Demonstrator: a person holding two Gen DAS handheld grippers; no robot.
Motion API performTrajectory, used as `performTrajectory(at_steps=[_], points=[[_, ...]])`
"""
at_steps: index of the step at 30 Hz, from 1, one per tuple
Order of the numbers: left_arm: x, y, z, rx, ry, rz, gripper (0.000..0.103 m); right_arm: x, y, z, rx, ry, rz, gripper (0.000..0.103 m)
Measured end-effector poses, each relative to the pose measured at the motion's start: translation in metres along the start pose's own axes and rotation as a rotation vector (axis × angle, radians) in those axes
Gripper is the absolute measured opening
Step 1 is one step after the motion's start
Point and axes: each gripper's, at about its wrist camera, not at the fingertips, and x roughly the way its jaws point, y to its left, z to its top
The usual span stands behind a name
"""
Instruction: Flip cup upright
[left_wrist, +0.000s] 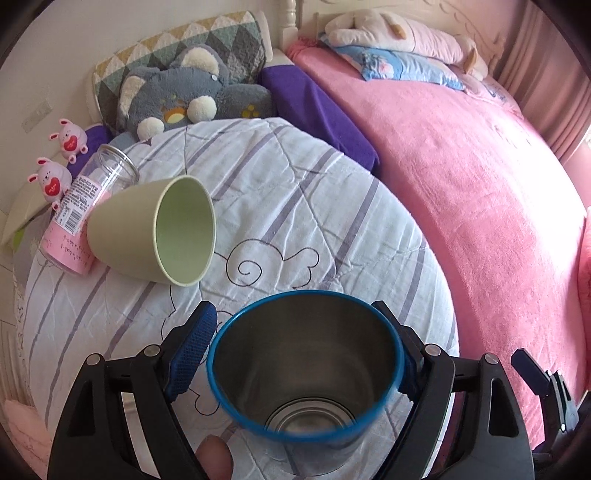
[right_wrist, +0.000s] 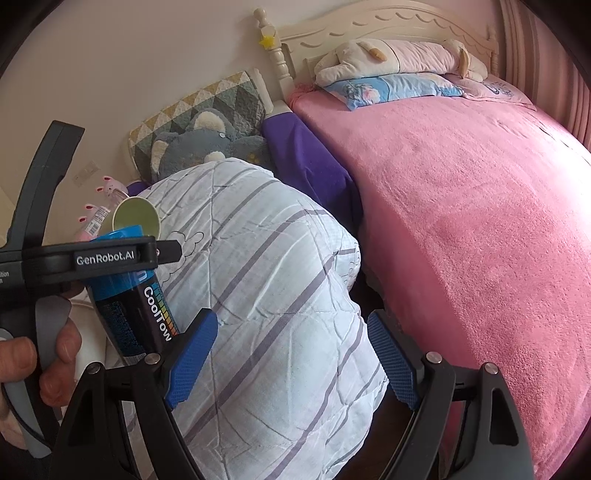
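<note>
Two claws work over a striped quilt (left_wrist: 295, 206) on a bed. The left claw (left_wrist: 306, 354) is closed on a blue steel cup (left_wrist: 306, 369), its mouth facing the camera, held near the quilt's near edge. The right claw (right_wrist: 291, 354) hangs wide open, holding nothing. A green cup (left_wrist: 155, 232) lies on its side far left. Judging by this, the grip should stay firm while the cup is lowered base-first onto flat quilt, since soft bedding may tip it
</note>
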Motion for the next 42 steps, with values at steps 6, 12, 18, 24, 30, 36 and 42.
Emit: performTrajectory(at_steps=[6,12,18,24,30,36,42], points=[[-0.01,0.002,0.003,-0.003,-0.035,-0.006,0.087,-0.002,0.004,0.001,-0.001,-0.003,-0.006,0.084],[-0.018,0.009,-0.018,-0.017,-0.04,0.01,0.087,-0.005,0.011,0.001,-0.012,-0.005,0.001,0.084],[-0.042,0.025,-0.049,-0.038,-0.073,0.046,0.095,-0.017,0.03,-0.001,-0.042,-0.024,0.012,0.084],[-0.076,0.051,-0.084,-0.07,-0.134,0.081,0.098,-0.037,0.055,-0.009,-0.083,-0.054,0.015,0.084],[-0.103,0.08,-0.119,-0.103,-0.176,0.141,0.099,-0.054,0.089,-0.016,-0.135,-0.08,0.02,0.084],[-0.122,0.111,-0.147,-0.15,-0.211,0.199,0.099,-0.062,0.128,-0.023,-0.203,-0.085,0.032,0.084],[-0.128,0.139,-0.158,-0.192,-0.236,0.228,0.099,-0.063,0.152,-0.028,-0.247,-0.09,0.021,0.084]])
